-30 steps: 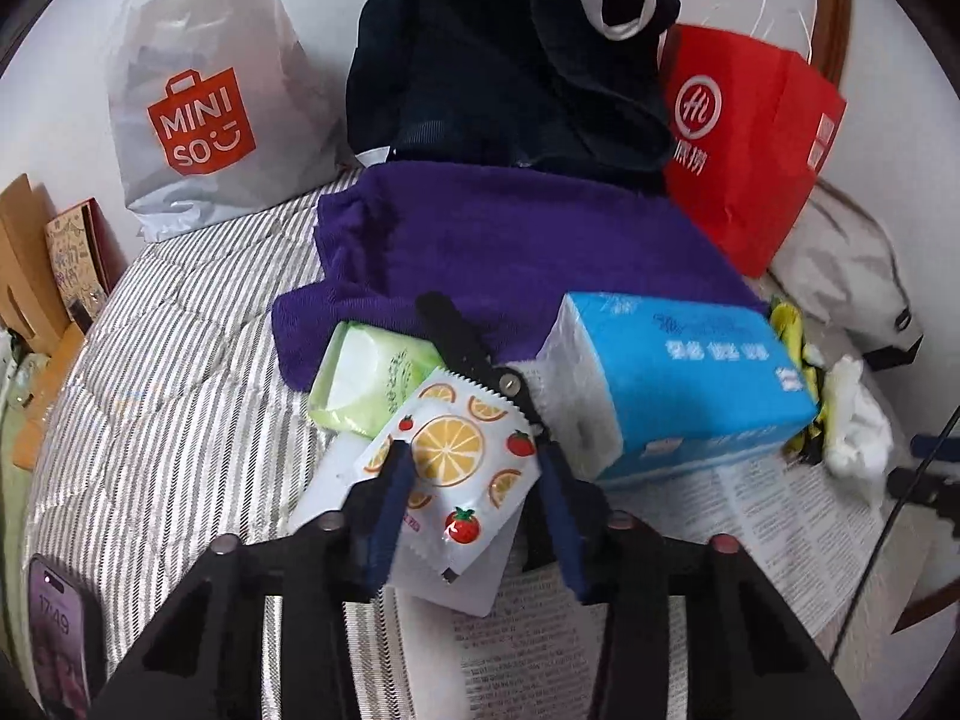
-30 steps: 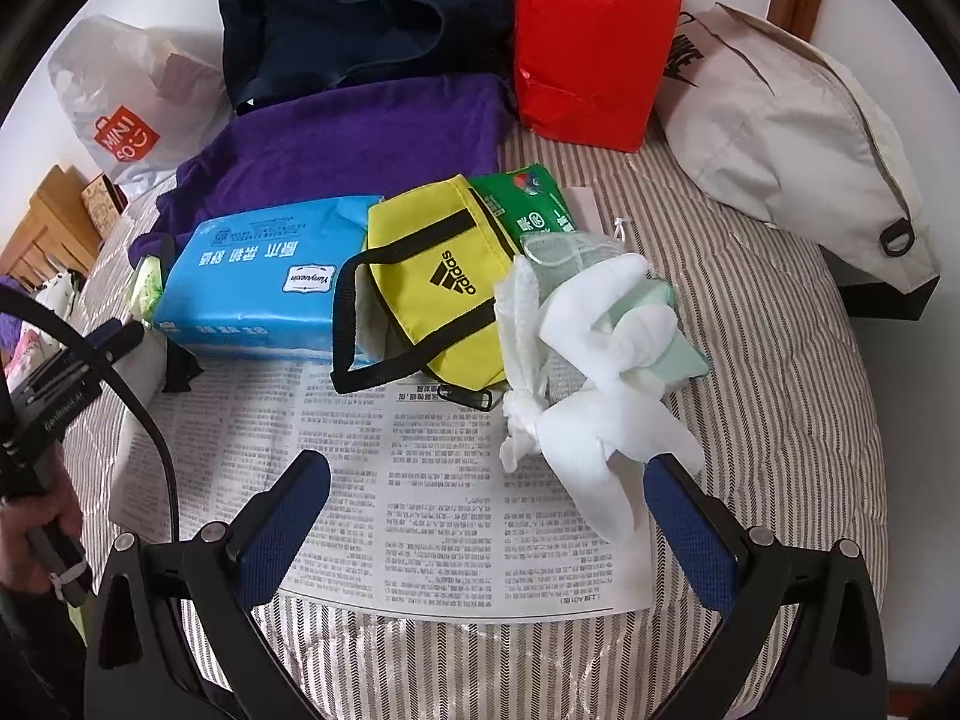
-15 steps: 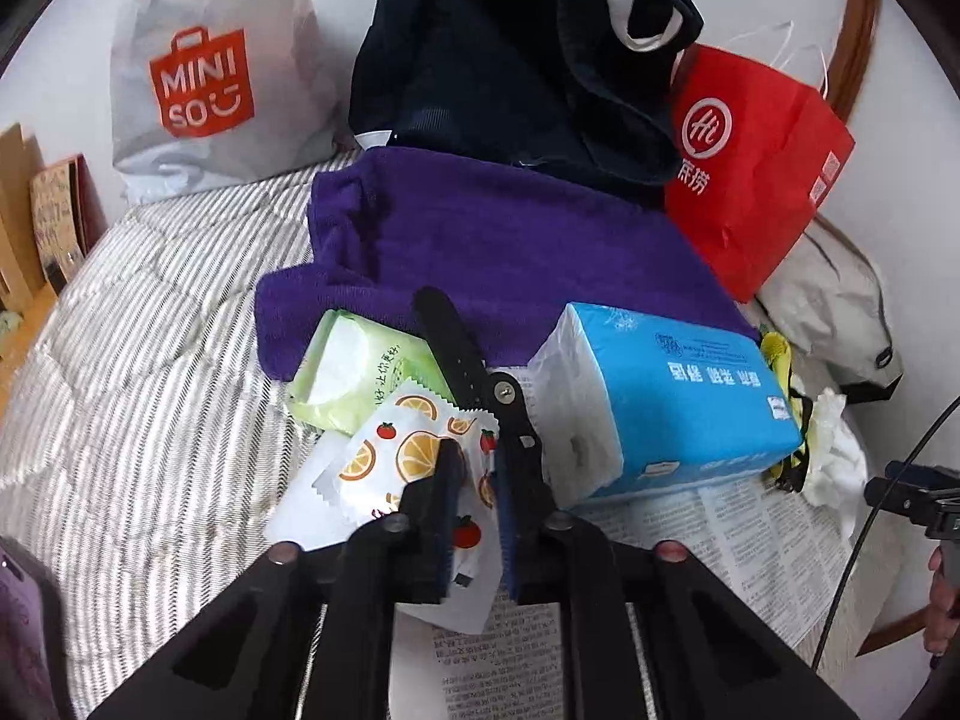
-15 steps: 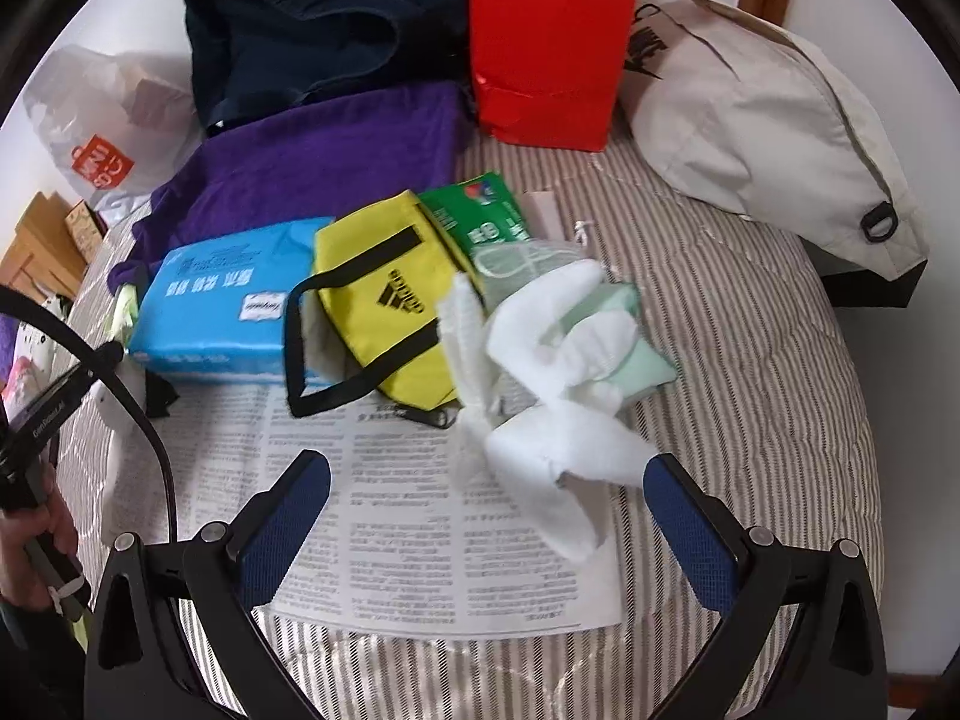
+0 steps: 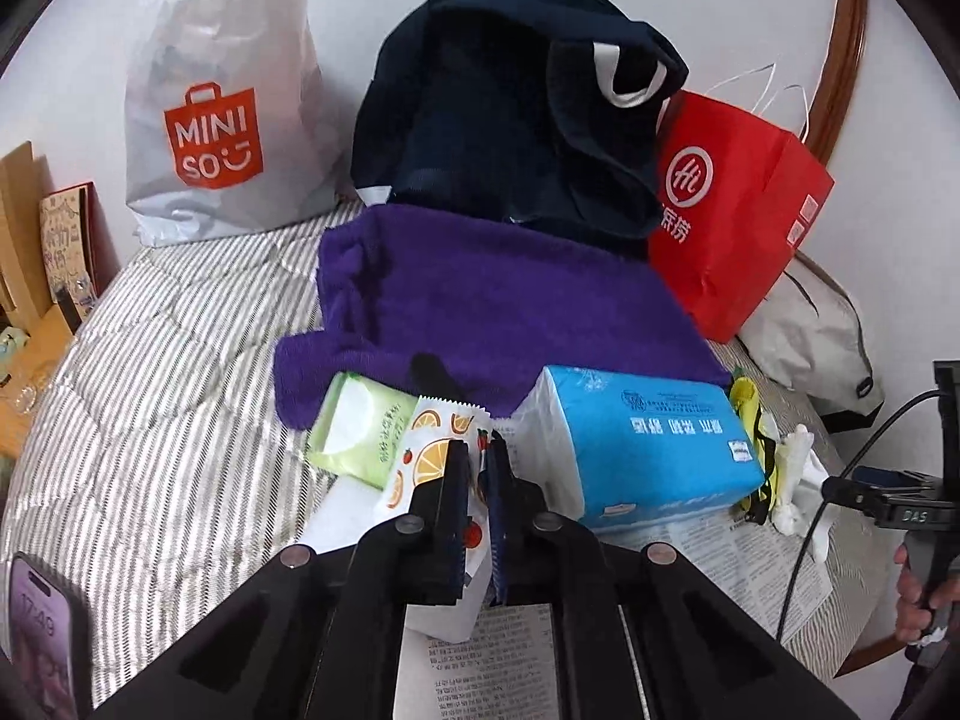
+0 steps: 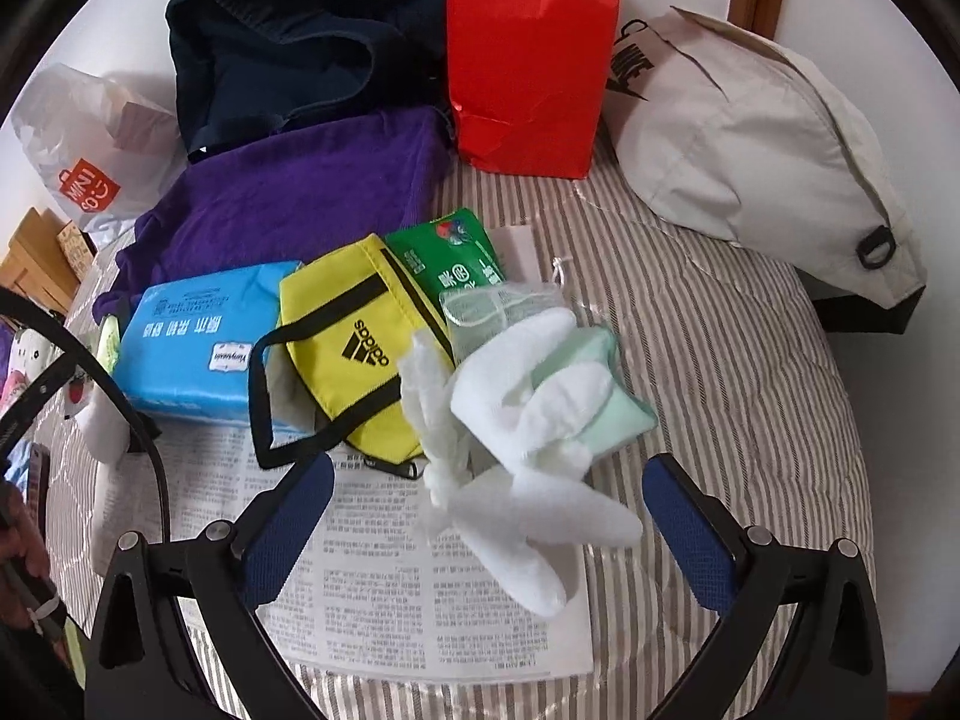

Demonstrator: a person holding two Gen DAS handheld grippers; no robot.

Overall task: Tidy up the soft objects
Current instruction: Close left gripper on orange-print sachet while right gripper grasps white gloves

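In the left wrist view my left gripper (image 5: 476, 450) is shut on a white sachet printed with orange slices (image 5: 427, 429), which lies beside a pale green wipes pack (image 5: 354, 429) and a blue tissue pack (image 5: 642, 438). A purple towel (image 5: 492, 306) lies behind them. In the right wrist view my right gripper (image 6: 486, 489) stands open over the newspaper (image 6: 384, 588), its fingers either side of a crumpled white cloth (image 6: 516, 420). A yellow Adidas pouch (image 6: 354, 342), a green packet (image 6: 450, 258) and the blue tissue pack (image 6: 192, 336) lie beyond.
A red paper bag (image 6: 528, 48), a dark navy bag (image 6: 288, 42), a beige Nike bag (image 6: 750, 138) and a white Miniso bag (image 5: 216, 96) line the wall at the back of the striped bed (image 6: 750, 390). A phone (image 5: 36, 630) lies at the left edge.
My left gripper closed on the orange-print sachet. My right gripper moved closer over the white cloth while staying open.
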